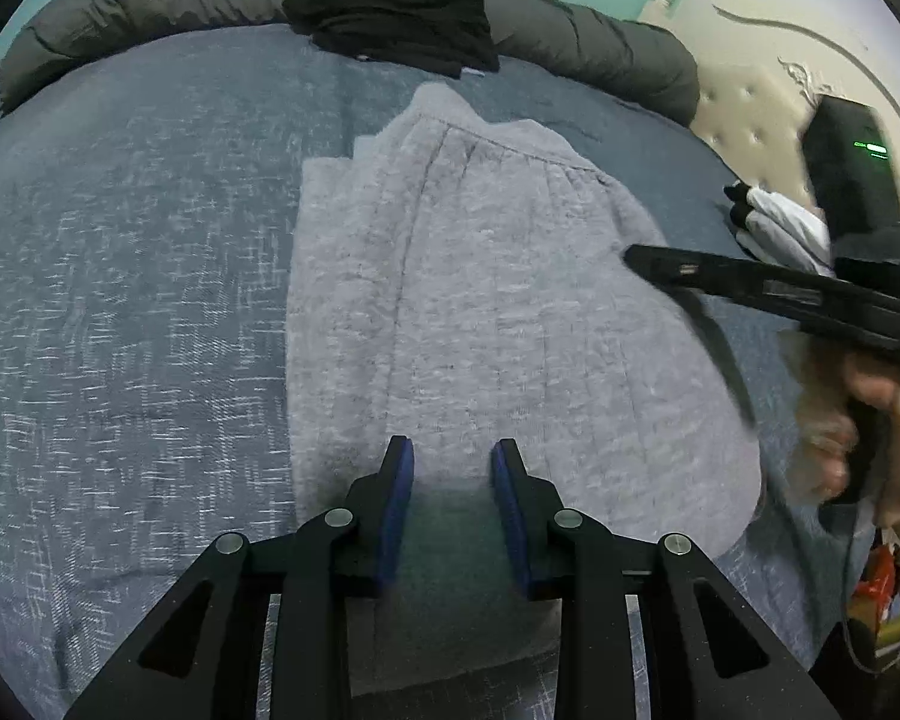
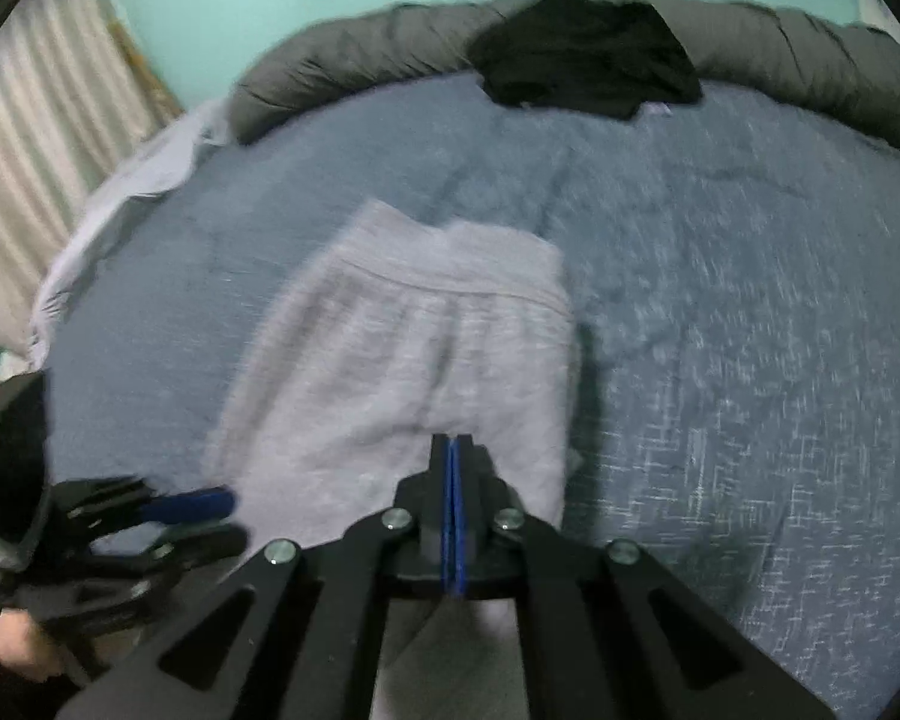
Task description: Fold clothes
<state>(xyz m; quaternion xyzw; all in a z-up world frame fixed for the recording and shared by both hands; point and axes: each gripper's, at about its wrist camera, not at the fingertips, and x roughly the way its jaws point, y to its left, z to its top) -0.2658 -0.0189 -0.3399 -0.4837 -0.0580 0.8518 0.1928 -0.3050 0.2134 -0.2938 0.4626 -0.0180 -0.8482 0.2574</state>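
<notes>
Left gripper (image 1: 453,456), jaws apart and empty, hovers at the garment's (image 1: 480,312) near edge, bottom centre; right gripper (image 2: 455,450), pads pressed together, grips nothing visible; the garment runs lengthwise toward frame top, on the bed (image 1: 120,300).

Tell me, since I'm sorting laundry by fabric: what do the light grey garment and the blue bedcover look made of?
Light grey garment: looks like soft heathered knit, maybe fleece jersey; matte, fuzzy, with a gathered waistband. Blue bedcover: seems a woven cotton-like cloth; matte, flecked with white crosshatch threads. Exact fibres can't be told.
</notes>
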